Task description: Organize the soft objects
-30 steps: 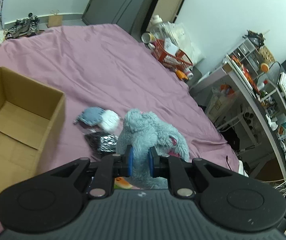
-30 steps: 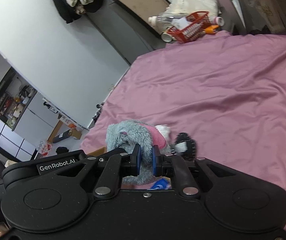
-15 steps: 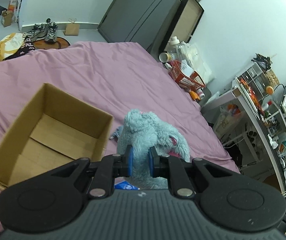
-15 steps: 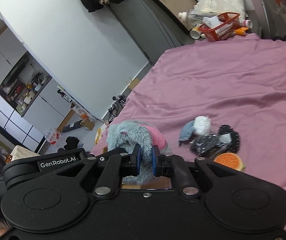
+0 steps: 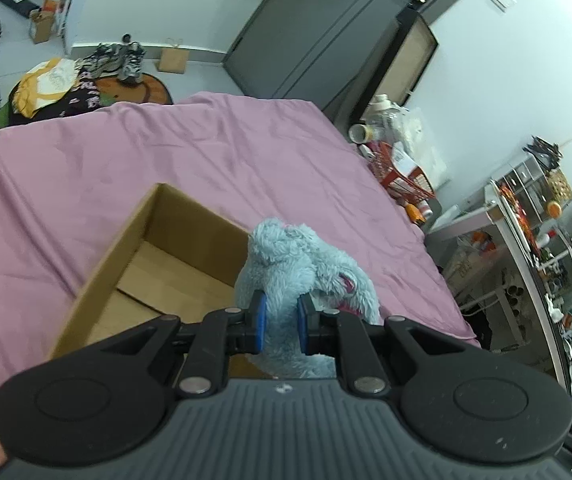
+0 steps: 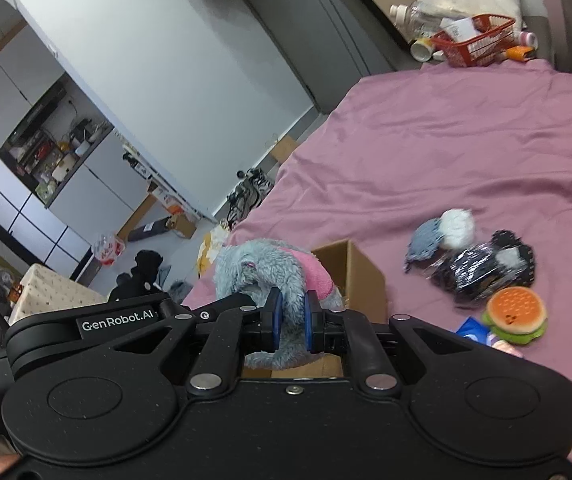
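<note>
Pink bed (image 5: pixel 85 184) as the work surface. Nearest, left tool (image 5: pixel 279 322) pinched tight on the plush (image 5: pixel 290 264), blue pads sunk into the fur. Right tool (image 6: pixel 290 320) clamped on the same plush from the other side. Two grips probably because floppy and bulky: less sagging or swinging in the carry.

Held clear of the bed, hanging at the near right corner of the open box (image 5: pixel 157 240), partly over its wall and not yet inside. Looks like mid-carry, with a drop into the box to come. Likely needs a shift leftward over the opening before either tool lets go, or risks snagging on the rim.

Beyond, right of the box on the sheet: burger toy (image 6: pixel 516 314), black pouch (image 6: pixel 482 268) and grey-white ball (image 6: pixel 442 232), close together and apart from the box, presumably waiting their turn. Farthest, red basket (image 6: pixel 478 42) past the bed's far edge.
</note>
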`<state>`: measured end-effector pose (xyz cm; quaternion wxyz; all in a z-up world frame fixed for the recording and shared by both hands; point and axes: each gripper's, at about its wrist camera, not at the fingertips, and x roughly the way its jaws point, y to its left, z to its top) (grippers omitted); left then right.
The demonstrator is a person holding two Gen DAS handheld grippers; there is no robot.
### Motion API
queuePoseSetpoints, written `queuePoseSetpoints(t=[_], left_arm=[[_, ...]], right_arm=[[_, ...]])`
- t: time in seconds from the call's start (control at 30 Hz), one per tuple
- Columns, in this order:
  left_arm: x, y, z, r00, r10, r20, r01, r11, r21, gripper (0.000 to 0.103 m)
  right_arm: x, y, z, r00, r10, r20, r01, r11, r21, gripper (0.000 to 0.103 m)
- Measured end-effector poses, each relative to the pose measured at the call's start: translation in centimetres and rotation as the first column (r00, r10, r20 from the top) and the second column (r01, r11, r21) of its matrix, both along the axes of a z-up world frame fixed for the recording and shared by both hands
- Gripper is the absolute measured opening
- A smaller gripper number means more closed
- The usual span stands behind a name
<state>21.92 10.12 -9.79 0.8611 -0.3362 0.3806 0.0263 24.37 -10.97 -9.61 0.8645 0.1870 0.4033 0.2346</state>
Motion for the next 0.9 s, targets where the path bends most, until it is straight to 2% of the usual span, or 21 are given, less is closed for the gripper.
queuePoseSetpoints(t=[0.43, 0.6, 0.9], left_arm=[[0.5, 4.2, -3.8, 0.994, 0.089, -0.057, -0.092, 0.995, -0.037, 0.015], [1.5, 4.6, -4.9, 0.994, 0.101, -0.05, -0.101, 0.995, -0.008, 0.015], [2.3, 5.3, -6.1, 0.986, 0.157, -0.047, -0.157, 0.988, 0.001, 0.017]], right_arm=[[1.5, 4.4, -3.0, 0.997, 0.033, -0.063, -0.035, 0.999, -0.033, 0.011], [2.5, 5.2, -4.2, 0.996, 0.027, -0.082, -0.031, 0.999, -0.044, 0.011], [4.0, 6.6, -5.8, 0.995, 0.023, -0.095, -0.029, 0.998, -0.058, 0.013]])
